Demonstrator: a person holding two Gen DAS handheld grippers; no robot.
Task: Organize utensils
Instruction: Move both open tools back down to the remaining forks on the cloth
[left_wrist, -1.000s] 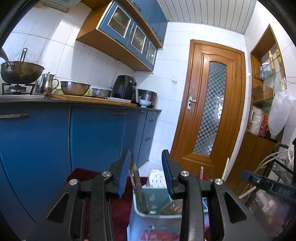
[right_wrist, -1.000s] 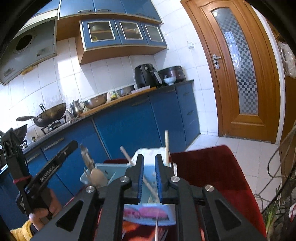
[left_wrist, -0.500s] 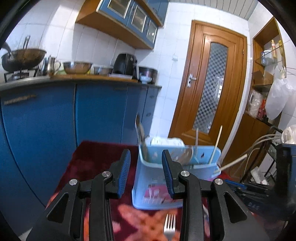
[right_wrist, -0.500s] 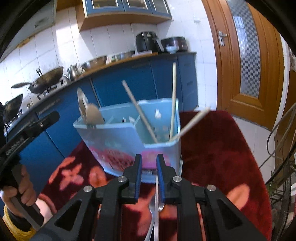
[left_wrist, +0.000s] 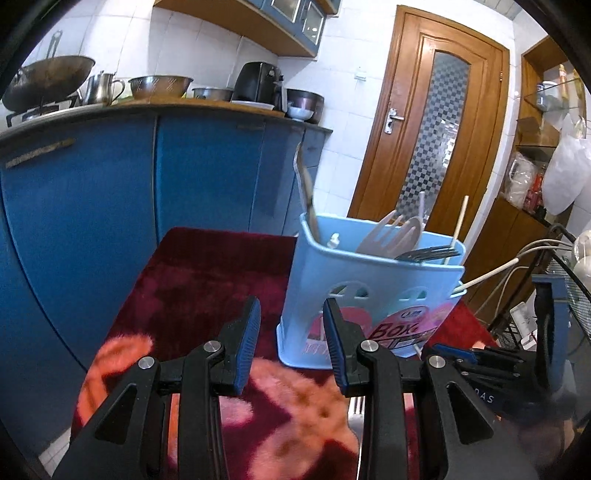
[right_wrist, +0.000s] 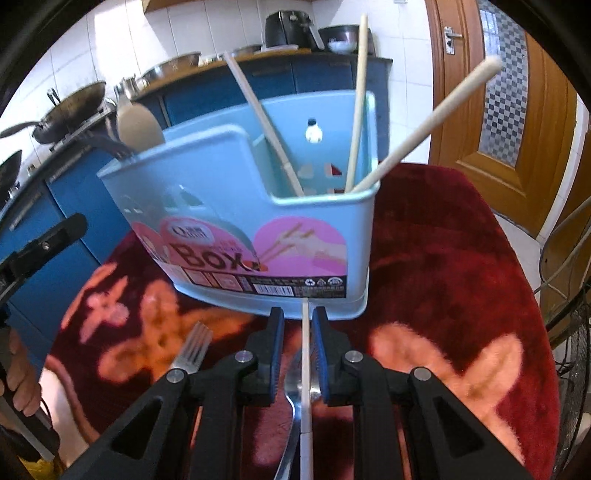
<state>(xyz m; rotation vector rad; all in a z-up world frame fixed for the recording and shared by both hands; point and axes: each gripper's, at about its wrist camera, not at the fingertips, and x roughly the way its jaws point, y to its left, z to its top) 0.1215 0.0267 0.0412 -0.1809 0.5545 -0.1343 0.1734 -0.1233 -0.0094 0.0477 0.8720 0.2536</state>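
Note:
A light blue utensil box (right_wrist: 258, 221) stands on a red floral cloth (right_wrist: 443, 295); it also shows in the left wrist view (left_wrist: 369, 295). It holds chopsticks (right_wrist: 354, 110), a spoon (right_wrist: 138, 127) and forks (left_wrist: 428, 253). My right gripper (right_wrist: 298, 332) is low over the cloth just before the box, jaws slightly apart around a white chopstick (right_wrist: 306, 369) lying on the cloth. A spoon (right_wrist: 291, 406) lies beside that chopstick, and a fork (right_wrist: 194, 347) lies to the left. My left gripper (left_wrist: 291, 332) is open and empty, left of the box.
Blue kitchen cabinets (left_wrist: 110, 203) with pots on the counter run along the left. A wooden door (left_wrist: 436, 129) stands behind the box. A wire rack with cables (left_wrist: 554, 277) is at the right. The cloth's edge drops off at the left.
Both grippers have tilted down and come lower toward the cloth. The box now looms larger before the right gripper, whose jaws have opened a little around the lying chopstick.

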